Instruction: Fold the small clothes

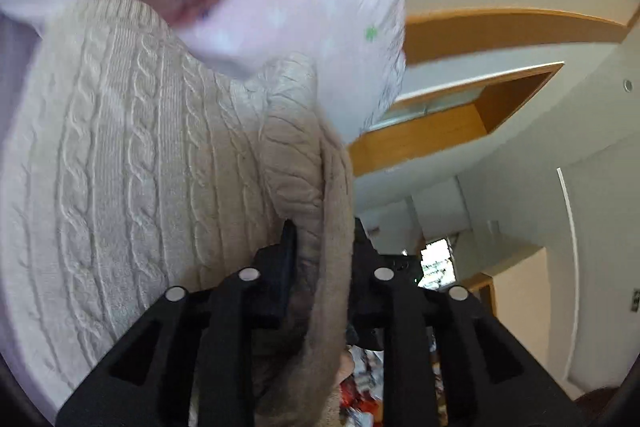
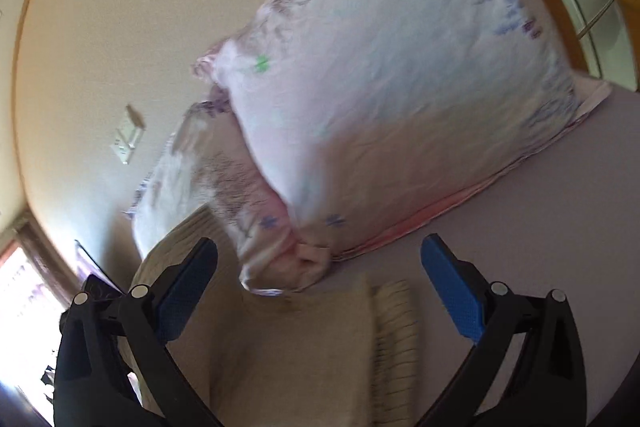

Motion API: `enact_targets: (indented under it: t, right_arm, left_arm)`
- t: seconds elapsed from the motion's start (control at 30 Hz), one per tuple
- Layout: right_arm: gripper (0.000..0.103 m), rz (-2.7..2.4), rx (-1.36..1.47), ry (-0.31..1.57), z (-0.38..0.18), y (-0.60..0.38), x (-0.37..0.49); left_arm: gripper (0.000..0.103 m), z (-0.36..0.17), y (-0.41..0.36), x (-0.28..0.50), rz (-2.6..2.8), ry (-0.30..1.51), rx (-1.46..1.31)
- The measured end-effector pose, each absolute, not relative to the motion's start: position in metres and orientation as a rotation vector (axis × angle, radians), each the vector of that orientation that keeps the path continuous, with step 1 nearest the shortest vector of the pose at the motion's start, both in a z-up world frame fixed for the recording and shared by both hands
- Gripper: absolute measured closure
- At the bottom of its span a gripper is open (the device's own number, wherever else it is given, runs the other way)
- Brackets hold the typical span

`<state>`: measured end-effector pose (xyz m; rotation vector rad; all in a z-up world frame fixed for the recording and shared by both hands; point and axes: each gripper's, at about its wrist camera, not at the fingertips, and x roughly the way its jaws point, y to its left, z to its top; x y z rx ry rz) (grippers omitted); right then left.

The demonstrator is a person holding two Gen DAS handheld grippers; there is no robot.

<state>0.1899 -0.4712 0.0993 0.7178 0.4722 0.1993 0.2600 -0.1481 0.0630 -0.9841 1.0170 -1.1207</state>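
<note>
A cream cable-knit sweater (image 1: 132, 163) fills the left of the left wrist view. My left gripper (image 1: 324, 231) is shut on a bunched fold of the sweater, which runs down between its black fingers (image 1: 289, 247). In the right wrist view the same sweater (image 2: 280, 347) lies on a lilac bed sheet (image 2: 540, 227), with its ribbed hem (image 2: 396, 339) to the right. My right gripper (image 2: 320, 259) is open and empty just above the sweater, its blue pads (image 2: 452, 291) wide apart.
Pink floral pillows (image 2: 400, 87) lie on the bed past the sweater, one also in the left wrist view (image 1: 280, 7). A cream wall with a switch plate (image 2: 126, 143) stands at the left. Wooden door and window frames (image 1: 500, 31) are behind.
</note>
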Motion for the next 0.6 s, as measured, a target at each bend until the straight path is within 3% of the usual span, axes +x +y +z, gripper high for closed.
enact_targets:
  t: [0.07,0.17,0.2,0.27,0.4,0.5,0.57,0.6]
  right_arm:
    - [0.001,0.227,0.790,0.533,0.087,-0.485,0.197]
    - [0.001,0.334,0.904,0.635,0.070,-0.495,0.210]
    - [0.001,0.355,0.920,0.680,0.065,-0.493,0.215]
    - [0.001,0.362,0.906,0.792,0.052,-0.483,0.224]
    - [0.001,0.360,0.855,0.961,0.033,-0.459,0.238]
    - [0.012,0.366,0.838,0.988,0.026,-0.453,0.237]
    - [0.032,0.340,0.812,1.011,0.021,-0.450,0.237]
    - [0.035,0.331,0.800,1.011,0.020,-0.449,0.236]
  left_arm:
    - [0.071,0.046,-0.177,0.265,-1.169,1.119,-1.034]
    - [0.030,0.060,-0.151,0.259,-1.092,1.019,-0.962]
    - [0.025,0.069,-0.128,0.255,-1.003,0.949,-0.906]
    - [0.021,0.076,-0.094,0.252,-0.820,0.913,-0.782]
    - [0.020,0.059,-0.074,0.257,-0.628,1.010,-0.630]
    - [0.020,0.037,-0.083,0.259,-0.644,1.101,-0.635]
    - [0.020,0.027,-0.097,0.258,-0.665,1.131,-0.615]
    - [0.021,0.019,-0.105,0.256,-0.676,1.142,-0.602]
